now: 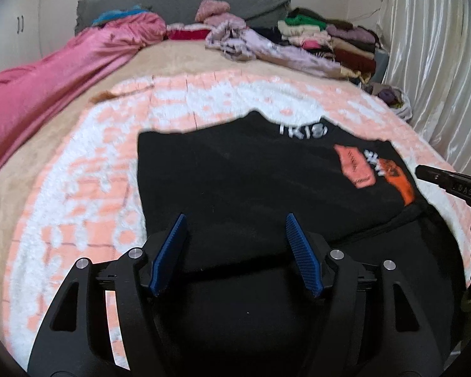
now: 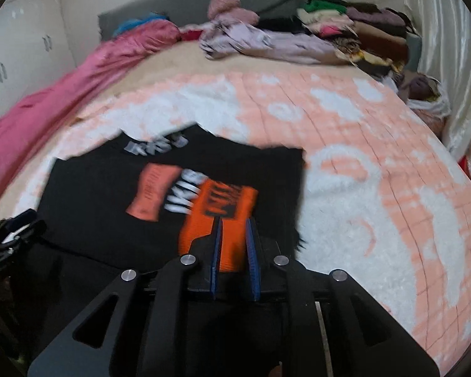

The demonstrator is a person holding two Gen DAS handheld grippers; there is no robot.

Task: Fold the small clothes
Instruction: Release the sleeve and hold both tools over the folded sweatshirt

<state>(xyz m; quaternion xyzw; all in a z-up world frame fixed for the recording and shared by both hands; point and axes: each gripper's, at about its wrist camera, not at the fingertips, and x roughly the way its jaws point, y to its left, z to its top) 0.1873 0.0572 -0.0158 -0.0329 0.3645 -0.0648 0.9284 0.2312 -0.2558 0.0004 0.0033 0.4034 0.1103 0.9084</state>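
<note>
Nearest in the left wrist view, the left gripper [image 1: 235,245] hovers low over the near part of the black printed T-shirt [image 1: 251,182], its jaws spread wide with only dark cloth between them and nothing pinched, probably lined up to take the near edge. In the right wrist view the right gripper [image 2: 234,248] has its jaws drawn close but not fully together, an orange strip of the print showing between them; whether they pinch the cloth cannot be told through the blur. The shirt lies spread flat, print up, on the peach-and-white fluffy blanket [image 2: 376,188] covering the bed. Farther back sit a pink satin quilt [image 1: 47,88] and stacked folded clothes [image 1: 339,40].
</note>
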